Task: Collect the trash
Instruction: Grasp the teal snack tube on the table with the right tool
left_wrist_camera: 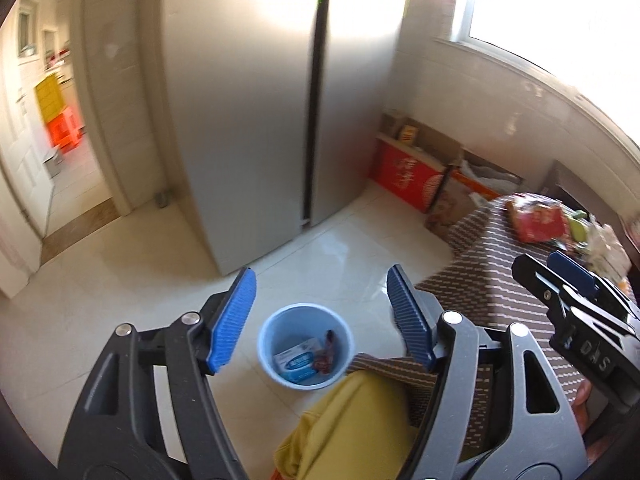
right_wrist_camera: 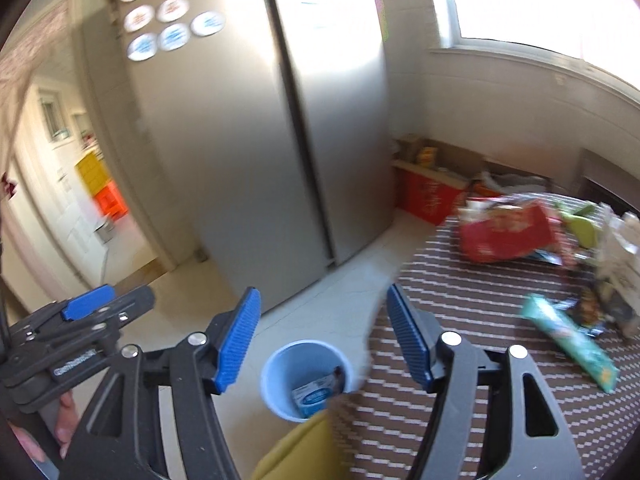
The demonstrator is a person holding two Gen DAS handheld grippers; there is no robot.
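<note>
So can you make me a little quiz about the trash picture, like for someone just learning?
1. True or false: the blue bin stands on the table.
2. What lies inside the bin? A) nothing B) a small box and a wrapper C) a shoe
3. Fill in: both the left gripper and the right gripper have jaws that are ____ with nothing between them.

Key: 1 false, it stands on the floor beside the table. 2 B. 3 open.
</note>
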